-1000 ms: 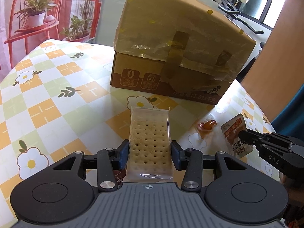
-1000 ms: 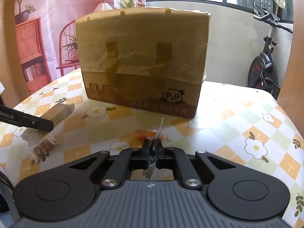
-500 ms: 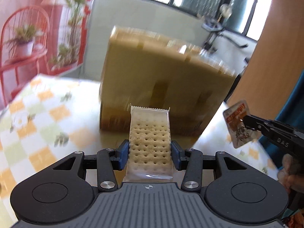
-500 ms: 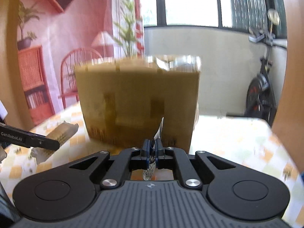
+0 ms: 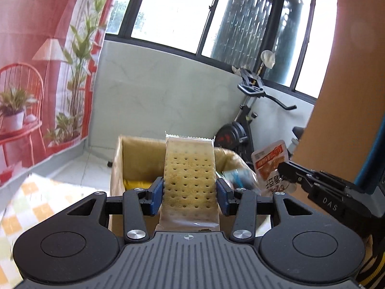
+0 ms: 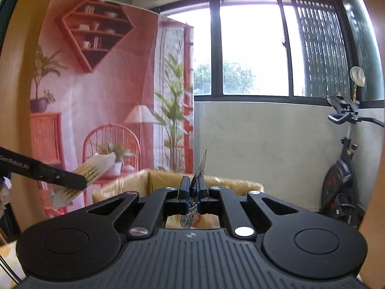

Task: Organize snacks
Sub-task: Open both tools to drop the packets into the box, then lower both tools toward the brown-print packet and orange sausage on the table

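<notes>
Both grippers have risen from the table to the open cardboard box [image 5: 134,159], left gripper [image 5: 190,192] clamping the cracker pack [image 5: 189,180], right gripper [image 6: 191,190] pinching the red sachet [image 5: 270,161], neither yet dropped inside.

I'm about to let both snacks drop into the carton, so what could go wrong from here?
The cracker packet is only pinched at its sides by the left gripper, so it may tilt or crack. The right gripper holds the red sachet beside the cardboard box, perhaps past its rim, so it might miss.
</notes>
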Demonstrator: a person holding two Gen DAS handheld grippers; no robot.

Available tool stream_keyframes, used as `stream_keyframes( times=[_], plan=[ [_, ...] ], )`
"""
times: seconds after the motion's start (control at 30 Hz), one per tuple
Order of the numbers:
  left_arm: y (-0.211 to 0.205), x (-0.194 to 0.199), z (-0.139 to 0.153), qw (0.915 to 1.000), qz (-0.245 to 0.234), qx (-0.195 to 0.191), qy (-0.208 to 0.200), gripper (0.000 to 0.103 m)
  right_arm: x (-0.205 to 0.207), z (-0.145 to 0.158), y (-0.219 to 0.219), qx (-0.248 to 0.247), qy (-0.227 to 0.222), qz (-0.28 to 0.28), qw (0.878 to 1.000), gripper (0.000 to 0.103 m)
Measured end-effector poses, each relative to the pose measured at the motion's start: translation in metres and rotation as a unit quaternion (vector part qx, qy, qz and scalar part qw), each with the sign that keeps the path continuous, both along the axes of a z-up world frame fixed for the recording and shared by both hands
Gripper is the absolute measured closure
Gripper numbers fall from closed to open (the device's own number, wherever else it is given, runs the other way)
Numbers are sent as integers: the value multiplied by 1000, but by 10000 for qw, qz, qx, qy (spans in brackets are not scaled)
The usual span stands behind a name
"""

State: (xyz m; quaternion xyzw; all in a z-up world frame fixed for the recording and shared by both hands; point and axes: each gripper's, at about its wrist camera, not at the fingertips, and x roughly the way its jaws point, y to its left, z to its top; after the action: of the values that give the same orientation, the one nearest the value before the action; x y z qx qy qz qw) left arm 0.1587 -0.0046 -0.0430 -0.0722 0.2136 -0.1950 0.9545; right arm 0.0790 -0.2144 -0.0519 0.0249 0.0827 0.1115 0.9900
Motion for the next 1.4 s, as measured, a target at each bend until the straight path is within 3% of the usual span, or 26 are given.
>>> stream_keyframes(
  times=[0.2,0.5,0.6,0.63,0.73,0.9,1.4],
  plan=[
    [0,53,0,9996,135,174,164,55,56,2,4,38,-14,10,10000,97],
    [2,104,-17,9982,212,381,421,54,143,-21,-18,-60,718,-350,9968,97],
    [-2,110,-21,9975,143,579,375,51,157,-29,-24,-39,920,-531,9943,95],
    [-4,107,-21,9974,140,621,343,48,159,-30,-25,-12,938,-583,9939,90],
    [-2,102,-22,9973,148,663,268,39,156,-31,-27,30,944,-596,9937,66],
    [4,92,-19,9971,247,647,320,38,141,-30,-20,-104,971,-604,9934,55],
    [21,17,-13,9969,210,646,400,31,55,-19,-5,41,1004,-575,9933,53]
  ],
)
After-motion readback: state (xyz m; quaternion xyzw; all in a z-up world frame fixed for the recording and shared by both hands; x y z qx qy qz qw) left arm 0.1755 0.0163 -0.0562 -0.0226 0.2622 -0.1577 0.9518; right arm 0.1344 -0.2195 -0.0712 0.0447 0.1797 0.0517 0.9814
